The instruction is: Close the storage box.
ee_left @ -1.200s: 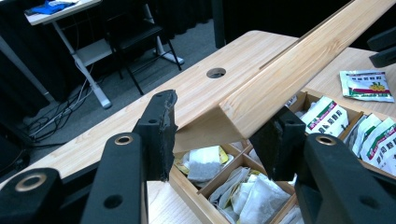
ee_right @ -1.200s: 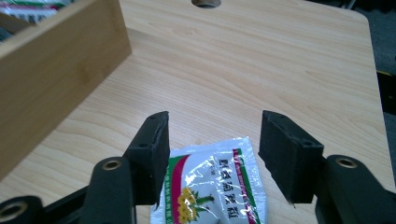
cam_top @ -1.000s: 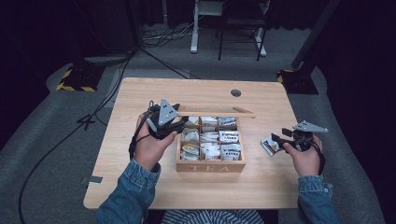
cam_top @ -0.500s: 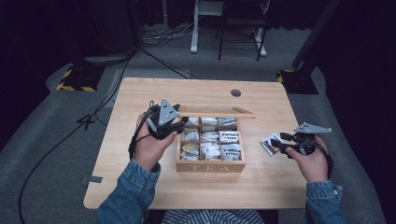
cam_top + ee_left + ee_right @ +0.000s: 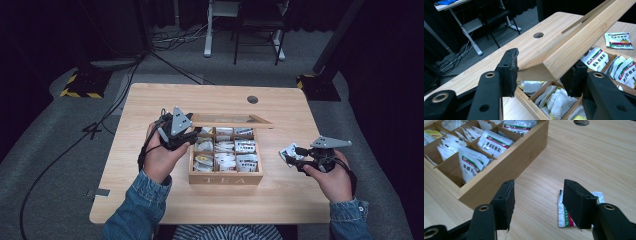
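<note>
Wooden tea box (image 5: 225, 177) sits mid-table, long axis across the table, lettered front toward the person. Its lid (image 5: 584, 42) stands raised along the far edge. Left gripper (image 5: 184, 137) is at the box's left far corner, jaws spread either side of the lid's end. Right gripper (image 5: 537, 203), right of the box, is spread above a loose tea sachet (image 5: 564, 216) lying flat on the table (image 5: 150, 100). Since the earlier frame, the right hand (image 5: 334, 177) has drawn slightly back.

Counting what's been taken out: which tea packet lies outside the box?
The packet on the bare table right of the tea box, by the right tongs; the others sit in compartments.
</note>
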{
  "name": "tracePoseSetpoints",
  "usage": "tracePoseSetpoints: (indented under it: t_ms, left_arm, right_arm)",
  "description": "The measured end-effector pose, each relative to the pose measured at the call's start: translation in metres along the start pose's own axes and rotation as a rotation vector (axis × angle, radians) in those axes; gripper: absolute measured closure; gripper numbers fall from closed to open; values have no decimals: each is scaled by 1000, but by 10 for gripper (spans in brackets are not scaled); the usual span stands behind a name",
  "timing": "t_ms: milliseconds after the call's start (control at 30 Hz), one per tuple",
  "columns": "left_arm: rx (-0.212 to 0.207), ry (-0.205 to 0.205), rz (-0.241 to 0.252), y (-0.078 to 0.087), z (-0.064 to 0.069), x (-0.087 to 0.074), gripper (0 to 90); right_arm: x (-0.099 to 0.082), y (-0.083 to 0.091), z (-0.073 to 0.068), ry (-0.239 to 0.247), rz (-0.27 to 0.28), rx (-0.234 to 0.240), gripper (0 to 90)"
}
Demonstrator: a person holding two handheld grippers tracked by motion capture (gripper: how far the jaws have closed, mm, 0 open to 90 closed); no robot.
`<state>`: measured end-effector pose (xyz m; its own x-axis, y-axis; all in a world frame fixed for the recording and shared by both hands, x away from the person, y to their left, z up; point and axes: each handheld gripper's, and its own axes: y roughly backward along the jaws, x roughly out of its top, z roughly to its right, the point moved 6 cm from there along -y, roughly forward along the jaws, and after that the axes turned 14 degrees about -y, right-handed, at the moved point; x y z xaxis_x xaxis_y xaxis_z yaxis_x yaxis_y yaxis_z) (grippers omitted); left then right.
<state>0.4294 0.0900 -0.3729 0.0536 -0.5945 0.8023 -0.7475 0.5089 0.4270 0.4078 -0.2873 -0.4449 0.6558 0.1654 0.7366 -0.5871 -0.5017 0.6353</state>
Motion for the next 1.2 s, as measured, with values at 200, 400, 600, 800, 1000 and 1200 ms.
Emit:
tracePoseSetpoints:
  t_ms: [200,400,600,800,1000,1200]
  left_arm:
    - [1,-3,-4,0,1,-1,525]
    - [-7,-30,-30,1,5,-2,519]
    - [-18,-67,-62,3,11,-5,516]
    - [-44,-88,-86,8,20,-6,474]
    - [-80,-94,-102,11,28,-7,433]
    - [-114,-89,-130,12,33,-10,376]
  right_arm:
    - [-8,-3,-9,24,-24,26,442]
    - [-16,-9,-15,46,-65,46,436]
    - [-15,-12,-20,60,-87,64,432]
    - [-13,-18,-22,73,-103,77,427]
    - [-11,-22,-22,82,-114,80,421]
    - [-9,-23,-22,85,-111,81,417]
